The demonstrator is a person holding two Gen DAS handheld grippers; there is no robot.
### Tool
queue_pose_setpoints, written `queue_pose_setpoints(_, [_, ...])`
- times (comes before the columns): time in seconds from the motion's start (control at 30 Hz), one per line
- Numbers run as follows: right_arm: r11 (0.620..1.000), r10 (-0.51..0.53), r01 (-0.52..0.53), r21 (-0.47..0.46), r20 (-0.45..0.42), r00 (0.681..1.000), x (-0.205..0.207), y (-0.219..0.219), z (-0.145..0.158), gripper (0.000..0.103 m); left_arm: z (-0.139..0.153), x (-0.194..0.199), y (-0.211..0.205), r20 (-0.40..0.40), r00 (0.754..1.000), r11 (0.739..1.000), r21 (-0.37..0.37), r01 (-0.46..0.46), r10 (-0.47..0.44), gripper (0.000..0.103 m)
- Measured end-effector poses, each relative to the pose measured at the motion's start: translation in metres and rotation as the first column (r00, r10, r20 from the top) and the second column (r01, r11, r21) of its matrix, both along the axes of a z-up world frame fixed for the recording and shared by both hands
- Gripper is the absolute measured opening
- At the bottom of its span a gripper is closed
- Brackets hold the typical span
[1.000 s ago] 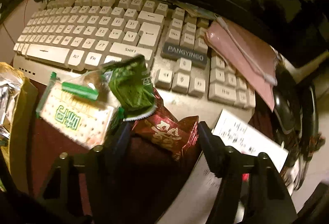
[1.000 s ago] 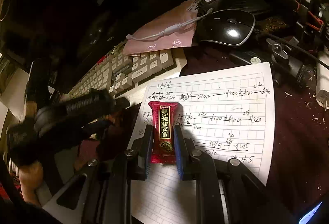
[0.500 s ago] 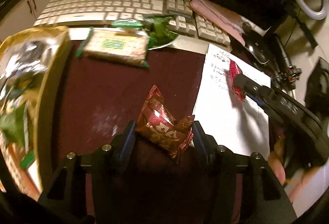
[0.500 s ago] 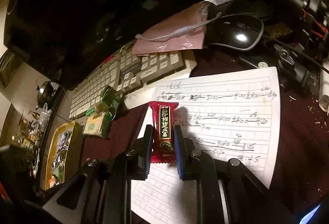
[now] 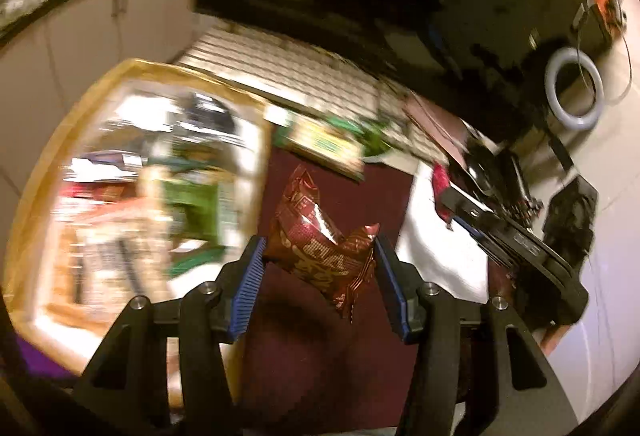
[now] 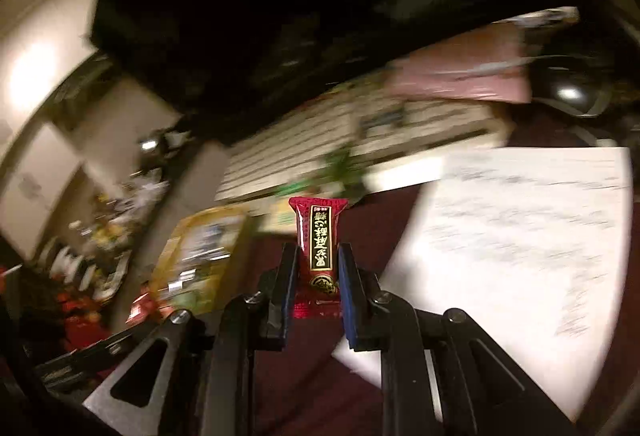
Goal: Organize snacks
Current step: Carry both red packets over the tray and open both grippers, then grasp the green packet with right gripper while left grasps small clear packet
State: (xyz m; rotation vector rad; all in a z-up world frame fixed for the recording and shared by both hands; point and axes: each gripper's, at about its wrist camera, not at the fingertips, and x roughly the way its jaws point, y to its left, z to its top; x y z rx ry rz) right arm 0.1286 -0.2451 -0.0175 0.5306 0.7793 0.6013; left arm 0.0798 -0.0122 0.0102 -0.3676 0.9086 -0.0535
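Observation:
My left gripper (image 5: pixel 318 244) is shut on a crinkled dark red snack packet (image 5: pixel 320 236) and holds it above the maroon mat, just right of the yellow snack box (image 5: pixel 256 139) full of blurred wrappers. My right gripper (image 6: pixel 318 256) is shut on a slim red snack bar with gold lettering (image 6: pixel 320 244), lifted off the paper. The yellow box also shows in the right wrist view (image 6: pixel 200 236), lower left of the bar. The right gripper with its red bar shows in the left wrist view (image 5: pixel 444 183).
A white keyboard (image 5: pixel 288 75) lies behind the box, with a cracker packet (image 5: pixel 320 143) and green wrapper (image 5: pixel 372 135) in front of it. A handwritten paper sheet (image 6: pixel 520 236) lies right. A pink pouch (image 6: pixel 460 79), a black mouse (image 6: pixel 568 91) and a dark monitor stand behind.
Both grippers have swung left toward the yellow box with their snacks. The right one has lifted the red bar off the paper. The views are motion-blurred.

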Motion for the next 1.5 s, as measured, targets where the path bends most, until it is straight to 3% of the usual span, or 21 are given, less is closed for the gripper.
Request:
queue_pose_setpoints(0.2, [0.977,0.215,-0.215,-0.003,0.050,0.975,-0.017,0.090,0.020,0.018,0.008,-0.019,0.067,0.020,0.990,0.989,0.042,-0.144,0.143,0.056])
queue_pose_setpoints(0.37, [0.943,0.330,-0.326,-0.072,0.039,0.943,-0.010,0.162,0.025,0.018,-0.004,-0.014,0.105,-0.002,0.980,0.978,0.069,-0.199,0.199,0.056])
queue_pose_setpoints(0.5, [0.919,0.380,-0.374,-0.123,0.028,0.925,0.002,0.205,0.022,0.018,-0.014,-0.006,0.116,-0.020,0.979,0.976,0.084,-0.199,0.201,0.056])
queue_pose_setpoints(0.7, [0.906,0.390,-0.389,-0.169,-0.027,0.920,0.011,0.234,0.005,0.018,-0.029,0.000,0.117,-0.048,0.985,0.976,0.155,-0.154,0.163,0.056])
queue_pose_setpoints(0.97, [0.908,0.379,-0.381,-0.173,-0.049,0.924,0.007,0.238,-0.001,0.022,-0.035,0.010,0.116,-0.048,0.988,0.969,0.207,-0.134,0.147,0.066])
queue_pose_setpoints(1.17, [0.932,0.339,-0.336,-0.138,-0.006,0.941,0.001,0.199,0.022,0.049,-0.014,0.000,0.109,0.035,0.991,0.974,0.182,-0.131,0.127,0.080])
queue_pose_setpoints(1.23, [0.946,0.299,-0.294,-0.138,0.015,0.954,0.001,0.176,0.032,0.057,-0.004,-0.005,0.103,0.072,0.990,0.975,0.178,-0.131,0.120,0.081])
queue_pose_setpoints(1.37, [0.968,0.174,-0.163,-0.189,0.047,0.984,0.017,0.119,0.043,0.058,0.010,-0.013,0.089,0.117,0.990,0.989,0.112,-0.098,0.085,0.083])
queue_pose_setpoints(1.5, [0.961,0.045,-0.040,-0.274,0.012,0.999,0.054,0.079,0.026,0.058,0.011,-0.009,0.067,0.123,0.992,0.994,0.099,-0.035,0.023,0.084])
